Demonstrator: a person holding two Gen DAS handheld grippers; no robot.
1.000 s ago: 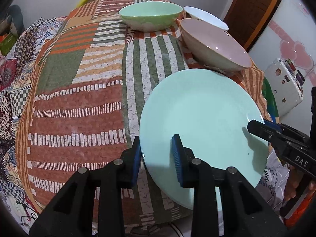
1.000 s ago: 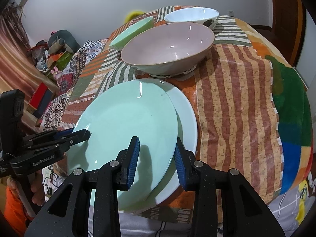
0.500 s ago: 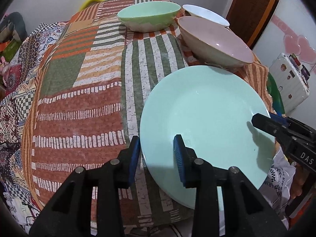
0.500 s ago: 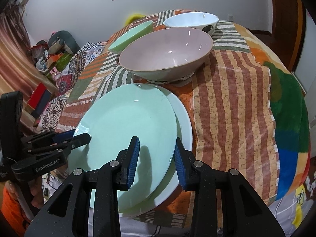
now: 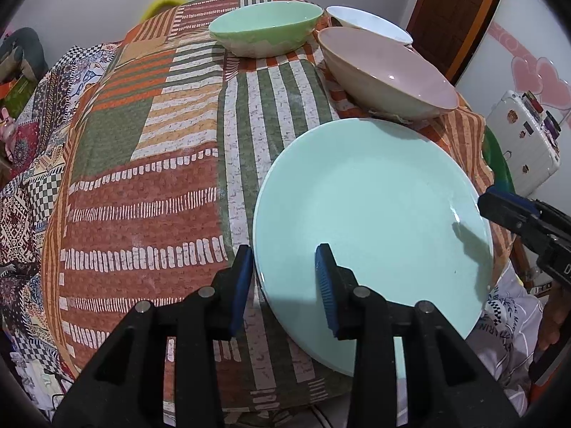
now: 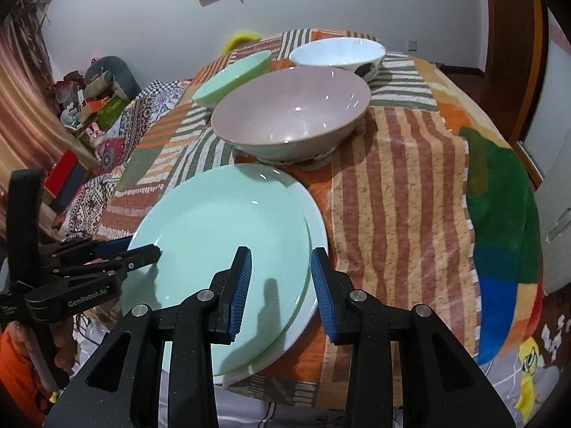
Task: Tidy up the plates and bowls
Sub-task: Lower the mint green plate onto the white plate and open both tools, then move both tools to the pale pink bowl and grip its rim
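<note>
The round mint-green ceramic plate (image 6: pixel 221 246) sits on top of a paler plate (image 6: pixel 316 235) of the same kind at the near edge of the patchwork-covered table (image 5: pixel 142 185), so the plates look stacked already. The bowls are not: the wide pink bowl (image 6: pixel 292 117) stands just beyond the plates, with the green bowl (image 5: pixel 266 26) and the white bowl (image 6: pixel 339 55) further back, each on its own, though the pink and white rims may be touching; the angle is too flat to say.

The left gripper (image 5: pixel 283 285) straddles the green plate's left rim and its jaws are opening, the pads not pressing on the rim between them. The right gripper (image 6: pixel 280 287) straddles the stack's right rim, jaws narrowly apart, with a gap to either side as far as I can see.

Against a second ago, the left jaws stand a little wider, and the green plate lies flatter and more squarely over the lower one. Bowls unmoved.
</note>
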